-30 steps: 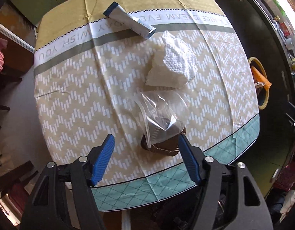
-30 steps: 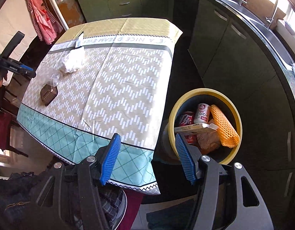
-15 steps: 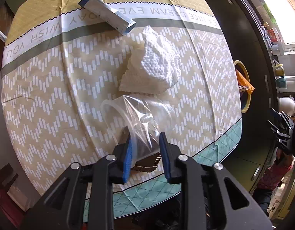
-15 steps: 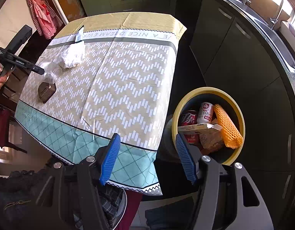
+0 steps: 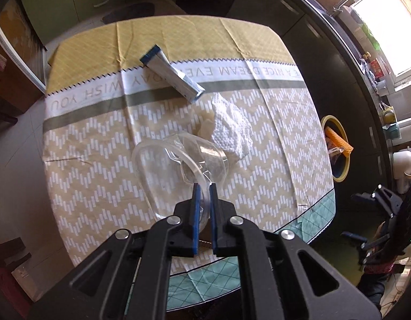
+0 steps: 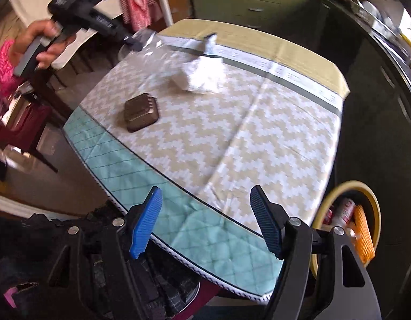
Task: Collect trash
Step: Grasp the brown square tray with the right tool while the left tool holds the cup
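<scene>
My left gripper (image 5: pixel 203 189) is shut on a crumpled clear plastic cup (image 5: pixel 178 165) and holds it lifted above the table; it also shows in the right wrist view (image 6: pixel 145 41). A crumpled white napkin (image 5: pixel 232 130) and a white and blue tube (image 5: pixel 173 76) lie on the tablecloth (image 5: pixel 98 160). A small brown ridged tray (image 6: pixel 140 112) sits near the teal border. My right gripper (image 6: pixel 205 221) is open and empty above the table's near edge.
A yellow-rimmed trash bin (image 6: pixel 365 189) stands on the floor right of the table, holding cans and an orange foam net (image 6: pixel 363 232). Dark cabinets run along the right. A chair (image 6: pixel 42 101) stands at the table's left.
My left gripper shut fully on the clear cup and lifted it off the brown tray. My right gripper swung left, from above the bin toward the table.
</scene>
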`<act>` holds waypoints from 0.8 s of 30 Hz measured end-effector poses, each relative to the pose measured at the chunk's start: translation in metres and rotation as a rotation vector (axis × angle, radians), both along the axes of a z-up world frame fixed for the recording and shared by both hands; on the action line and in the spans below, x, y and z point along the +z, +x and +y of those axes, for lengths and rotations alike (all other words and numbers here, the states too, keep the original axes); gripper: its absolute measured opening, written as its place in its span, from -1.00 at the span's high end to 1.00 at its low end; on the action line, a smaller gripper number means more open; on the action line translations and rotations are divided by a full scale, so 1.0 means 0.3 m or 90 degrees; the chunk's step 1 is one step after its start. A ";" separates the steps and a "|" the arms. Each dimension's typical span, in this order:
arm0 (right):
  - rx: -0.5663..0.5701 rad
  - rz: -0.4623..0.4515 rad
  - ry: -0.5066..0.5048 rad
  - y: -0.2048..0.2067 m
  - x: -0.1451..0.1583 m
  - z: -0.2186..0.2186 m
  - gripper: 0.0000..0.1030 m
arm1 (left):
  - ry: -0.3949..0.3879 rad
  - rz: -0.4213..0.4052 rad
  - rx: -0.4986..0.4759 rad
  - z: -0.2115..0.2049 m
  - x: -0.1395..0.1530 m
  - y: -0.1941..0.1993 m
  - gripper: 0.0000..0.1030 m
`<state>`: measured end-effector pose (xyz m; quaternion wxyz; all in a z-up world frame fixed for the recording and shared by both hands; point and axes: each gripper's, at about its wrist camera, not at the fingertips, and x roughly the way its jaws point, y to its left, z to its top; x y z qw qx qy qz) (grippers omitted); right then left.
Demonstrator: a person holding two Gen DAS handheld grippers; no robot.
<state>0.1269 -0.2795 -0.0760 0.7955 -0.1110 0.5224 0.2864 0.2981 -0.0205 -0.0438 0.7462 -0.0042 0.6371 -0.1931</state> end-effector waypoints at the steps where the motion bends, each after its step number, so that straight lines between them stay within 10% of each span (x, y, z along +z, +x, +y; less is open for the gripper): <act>1: 0.034 -0.003 0.003 0.003 -0.007 0.068 -0.34 | 0.003 -0.011 0.006 0.020 0.030 0.001 0.88; 10: 0.185 0.001 -0.034 0.130 -0.142 0.559 -0.47 | 0.039 -0.056 0.047 0.183 0.153 -0.032 0.87; 19: 0.167 0.057 -0.074 0.234 -0.270 0.660 -0.45 | 0.041 -0.048 0.035 0.210 0.125 -0.054 0.87; 24: 0.149 0.077 -0.063 0.258 -0.285 0.659 -0.09 | 0.042 -0.041 0.033 0.211 0.109 -0.057 0.87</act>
